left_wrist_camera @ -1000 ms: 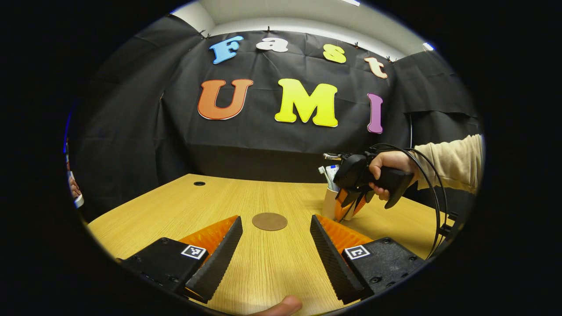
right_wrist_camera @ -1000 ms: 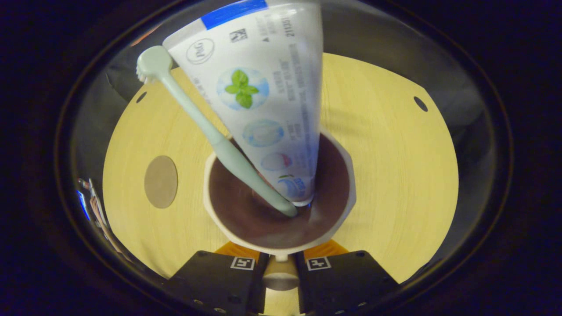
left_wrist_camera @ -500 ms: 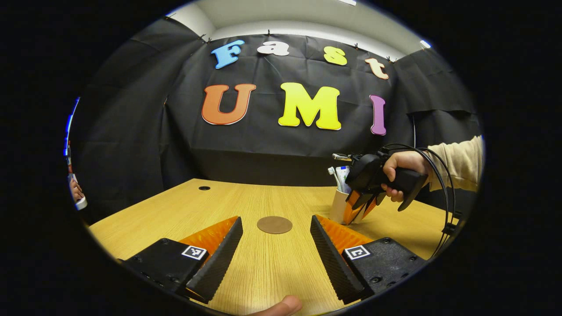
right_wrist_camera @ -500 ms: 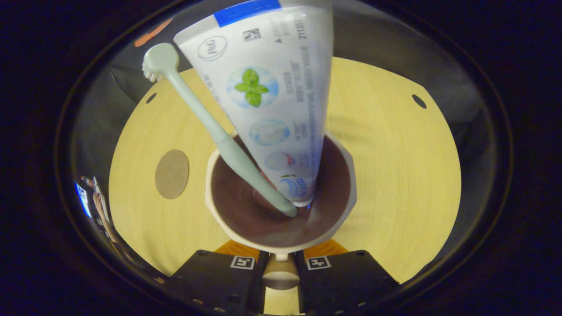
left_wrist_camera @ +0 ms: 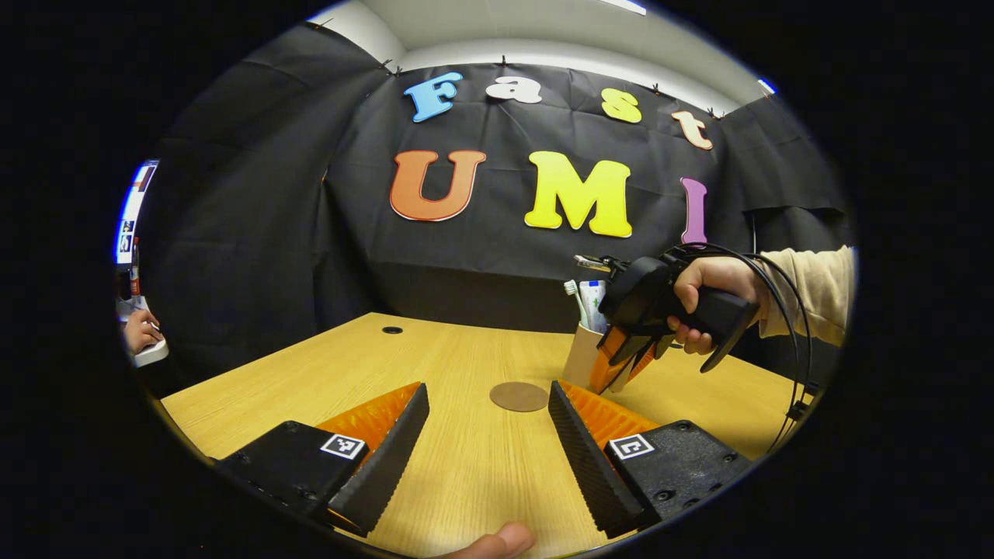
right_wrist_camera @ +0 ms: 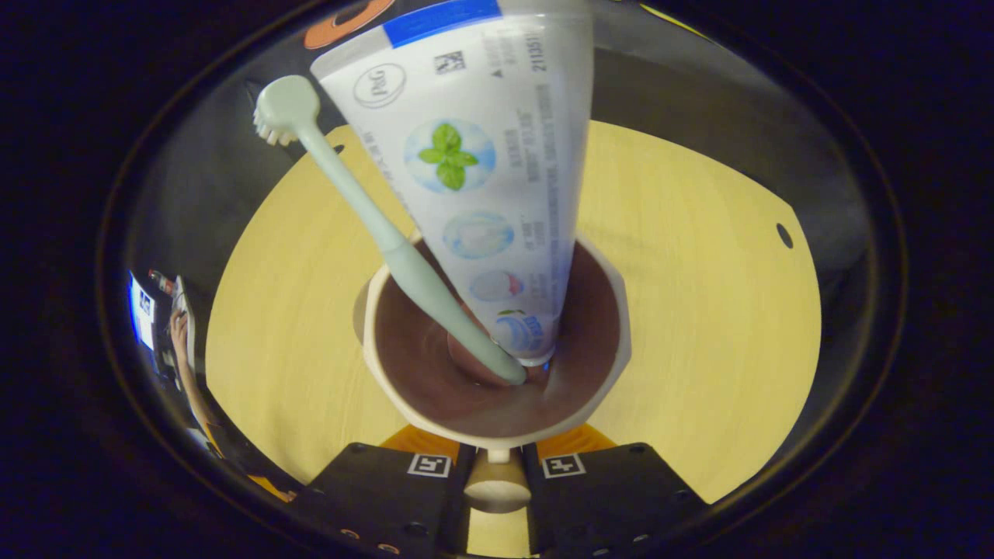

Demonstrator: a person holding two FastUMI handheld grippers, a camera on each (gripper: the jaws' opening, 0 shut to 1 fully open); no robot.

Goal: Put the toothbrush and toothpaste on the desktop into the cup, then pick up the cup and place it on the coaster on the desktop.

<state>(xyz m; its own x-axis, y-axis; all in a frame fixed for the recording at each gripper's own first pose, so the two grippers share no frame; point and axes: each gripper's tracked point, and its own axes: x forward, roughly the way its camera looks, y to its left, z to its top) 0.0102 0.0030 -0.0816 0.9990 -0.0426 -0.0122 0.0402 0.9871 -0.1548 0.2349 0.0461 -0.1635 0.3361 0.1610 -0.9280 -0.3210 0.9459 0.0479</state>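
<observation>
My right gripper [right_wrist_camera: 495, 464] is shut on the handle of a cream cup [right_wrist_camera: 584, 341] with a brown inside. In it a pale green toothbrush [right_wrist_camera: 365, 217] and a white toothpaste tube [right_wrist_camera: 481, 155] stand leaning. A sliver of the round brown coaster [right_wrist_camera: 359, 310] peeks out at the cup's left side. In the left gripper view a hand holds the right gripper [left_wrist_camera: 625, 359] with the tilted cup [left_wrist_camera: 581, 355] just right of the coaster [left_wrist_camera: 519, 396]; toothbrush [left_wrist_camera: 572, 292] and tube [left_wrist_camera: 594, 301] stick out. My left gripper [left_wrist_camera: 488, 394] stands open, low over the desk.
The wooden desk [left_wrist_camera: 458, 466] has a small round hole [left_wrist_camera: 392, 330] at the back, the hole [right_wrist_camera: 784, 235] also showing far right. Black cables [left_wrist_camera: 780, 310] loop from the right gripper. A person's hand [left_wrist_camera: 140, 335] rests at the far left beside a screen.
The right gripper has carried the cup sideways to the coaster, which is now mostly hidden under it. The left gripper's view has swung left; its fingers stay open.
</observation>
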